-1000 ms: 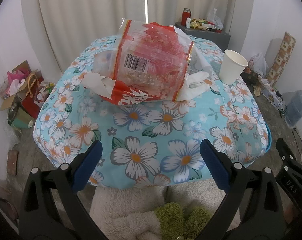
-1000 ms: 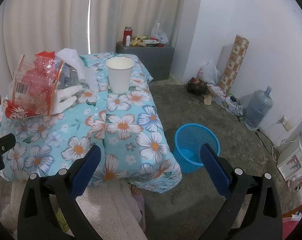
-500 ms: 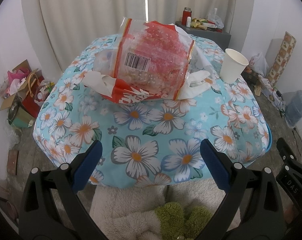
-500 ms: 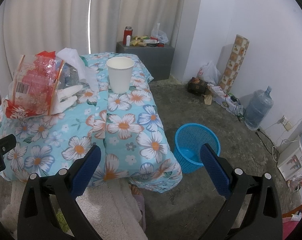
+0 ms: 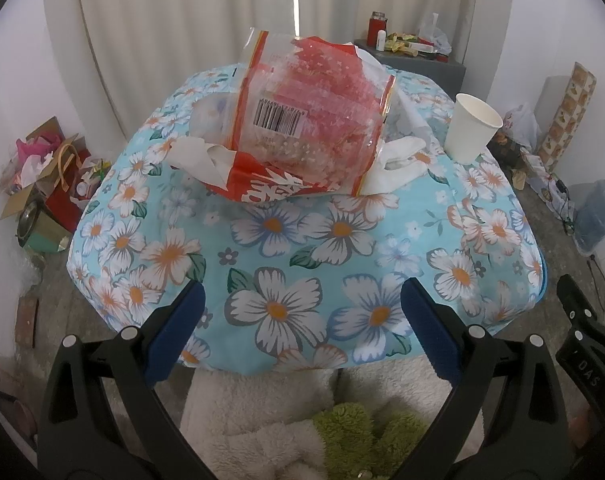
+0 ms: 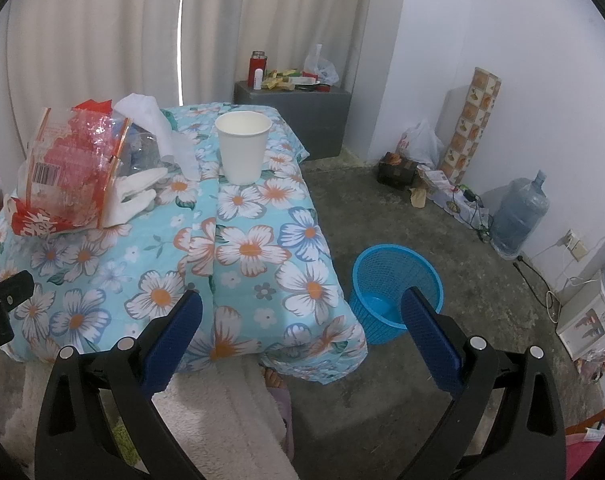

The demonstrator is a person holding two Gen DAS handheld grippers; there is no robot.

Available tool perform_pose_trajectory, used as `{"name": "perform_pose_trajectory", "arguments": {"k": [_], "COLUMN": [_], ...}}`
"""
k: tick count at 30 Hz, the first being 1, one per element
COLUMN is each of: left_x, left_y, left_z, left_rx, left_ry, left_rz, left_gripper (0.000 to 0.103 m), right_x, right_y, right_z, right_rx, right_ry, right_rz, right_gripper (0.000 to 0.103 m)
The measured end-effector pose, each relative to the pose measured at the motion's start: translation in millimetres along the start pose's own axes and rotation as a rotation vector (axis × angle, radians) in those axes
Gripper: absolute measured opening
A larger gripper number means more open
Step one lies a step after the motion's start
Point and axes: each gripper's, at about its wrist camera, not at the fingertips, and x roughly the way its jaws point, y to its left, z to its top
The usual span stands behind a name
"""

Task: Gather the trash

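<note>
A crumpled red and clear plastic bag [image 5: 306,120] with a barcode lies on the flower-print table [image 5: 302,248], over white tissues [image 5: 398,156]. A white paper cup [image 5: 472,128] stands upright at its right. My left gripper [image 5: 300,320] is open and empty near the table's front edge, well short of the bag. My right gripper [image 6: 300,320] is open and empty over the table's front right corner. In the right wrist view the bag [image 6: 70,168], the cup [image 6: 242,148] and a blue mesh bin [image 6: 394,288] on the floor show.
A grey cabinet [image 6: 298,104] with a red flask and clutter stands behind the table. A water jug [image 6: 520,212], a patterned box and bags line the right wall. Gift bags and boxes [image 5: 46,184] sit on the floor at left. Curtains hang behind.
The left wrist view has crept slightly closer to the table and bag. The right gripper has hardly moved. Both grippers stay open.
</note>
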Motion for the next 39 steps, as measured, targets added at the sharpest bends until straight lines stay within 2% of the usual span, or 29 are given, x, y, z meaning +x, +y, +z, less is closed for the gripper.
{"name": "perform_pose_trajectory", "arguments": {"k": [13, 17, 22, 27, 29, 32, 35, 39], "left_x": [21, 29, 33, 33, 30, 22, 23, 23], "left_y": [2, 12, 43, 73, 81, 94, 100, 98], "left_z": [1, 6, 22, 46, 55, 69, 89, 112], "left_rx": [0.004, 0.017, -0.011, 0.000, 0.013, 0.018, 0.021, 0.012], "left_ry": [0.048, 0.016, -0.026, -0.084, -0.117, -0.184, -0.178, -0.230], "left_rz": [0.012, 0.024, 0.033, 0.020, -0.005, -0.126, -0.229, -0.267], "left_gripper": [0.094, 0.094, 0.094, 0.094, 0.094, 0.094, 0.094, 0.094], "right_x": [28, 40, 48, 63, 65, 70, 76, 87], "right_y": [18, 26, 35, 50, 55, 61, 62, 62], "right_z": [-7, 1, 20, 42, 48, 57, 69, 84], "right_rx": [-0.011, -0.014, -0.013, -0.015, 0.002, 0.020, 0.049, 0.076], "right_ry": [0.071, 0.075, 0.027, 0.019, 0.014, 0.010, 0.019, 0.037], "right_rz": [0.032, 0.065, 0.107, 0.222, 0.252, 0.295, 0.323, 0.345], "right_gripper": [0.097, 0.097, 0.097, 0.097, 0.097, 0.097, 0.097, 0.097]}}
